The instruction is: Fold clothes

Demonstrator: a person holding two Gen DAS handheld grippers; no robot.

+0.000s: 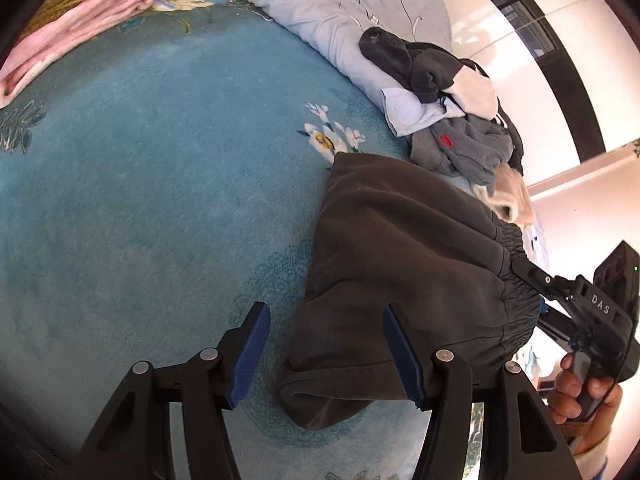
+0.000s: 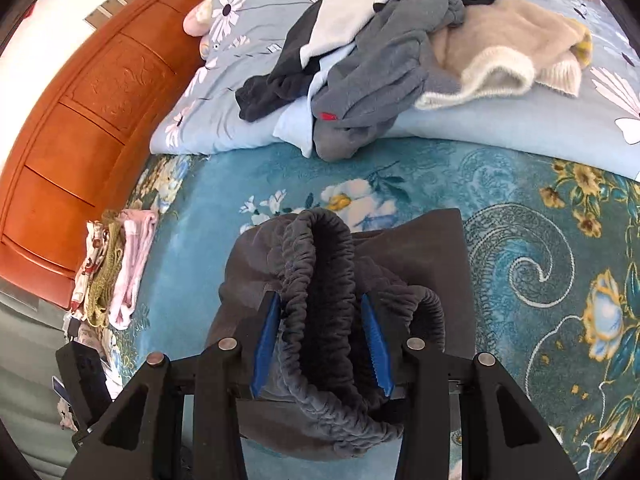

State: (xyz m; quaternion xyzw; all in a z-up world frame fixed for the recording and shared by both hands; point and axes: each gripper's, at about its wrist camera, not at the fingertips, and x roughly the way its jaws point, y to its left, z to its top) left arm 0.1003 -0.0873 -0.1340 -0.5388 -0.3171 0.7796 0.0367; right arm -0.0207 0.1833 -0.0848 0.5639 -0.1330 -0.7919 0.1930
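Dark grey trousers [image 2: 400,248], on bed: elastic waistband [image 2: 320,280] pinched between right hand-held gripper [image 2: 320,336] fingers; left hand-held gripper [image 1: 326,352] spread wide, hem beside it, unheld.

We see dark grey fleece trousers [image 2: 400,248] on a teal bedspread [image 1: 140,184] patterned with white, blue and yellow flowers. Our grippers' pads [image 1: 250,354] are blue on black fingers. The quilt [image 2: 500,128] is pale blue with white daisies; the headboard [image 2: 80,120] is orange-brown; the folded garment [image 1: 72,28] is pink.
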